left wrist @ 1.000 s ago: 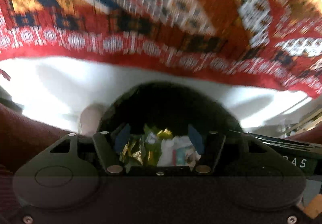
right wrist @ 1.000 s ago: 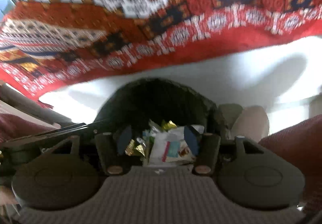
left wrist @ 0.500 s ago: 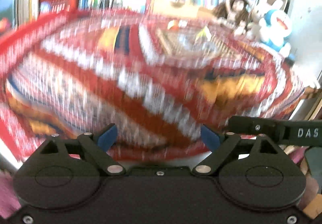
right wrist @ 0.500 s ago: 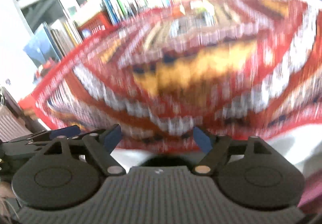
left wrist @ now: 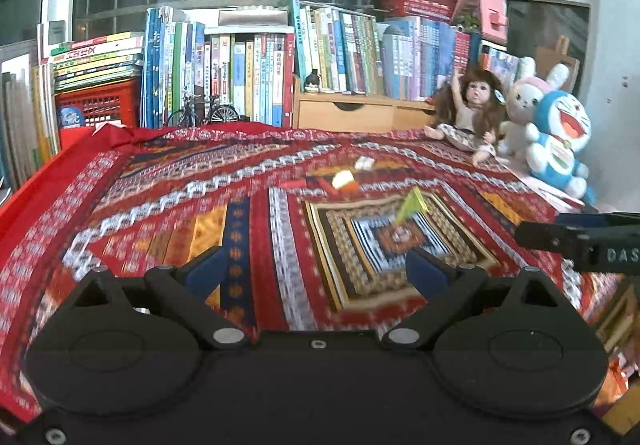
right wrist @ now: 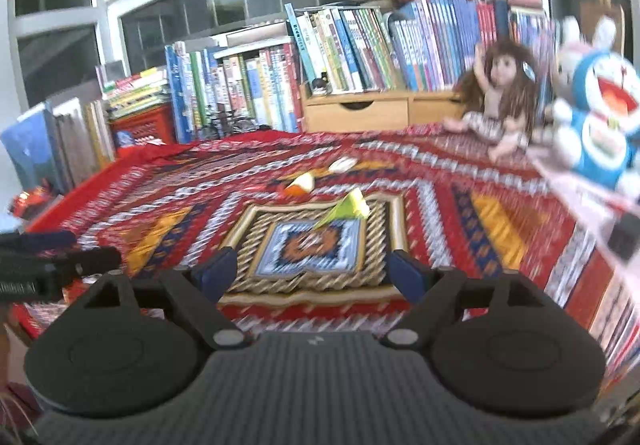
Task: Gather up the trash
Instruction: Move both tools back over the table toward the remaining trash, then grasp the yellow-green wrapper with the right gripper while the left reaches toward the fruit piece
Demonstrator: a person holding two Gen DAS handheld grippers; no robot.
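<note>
Both my left tongs [left wrist: 316, 269] and right tongs [right wrist: 310, 271] gape wide, just opened, empty; next, reach the yellow-green folded wrapper [left wrist: 412, 203] on the red patterned table [left wrist: 160, 205].

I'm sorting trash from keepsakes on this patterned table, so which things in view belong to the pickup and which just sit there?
For the pickup:
- yellow-green folded wrapper
- yellow-and-orange crumpled wrapper
- small white scrap
- red strip

Just sitting there:
- long-haired brown doll
- blue-and-white plush cat
- white plush rabbit
- row of books
- wooden drawer box
</note>
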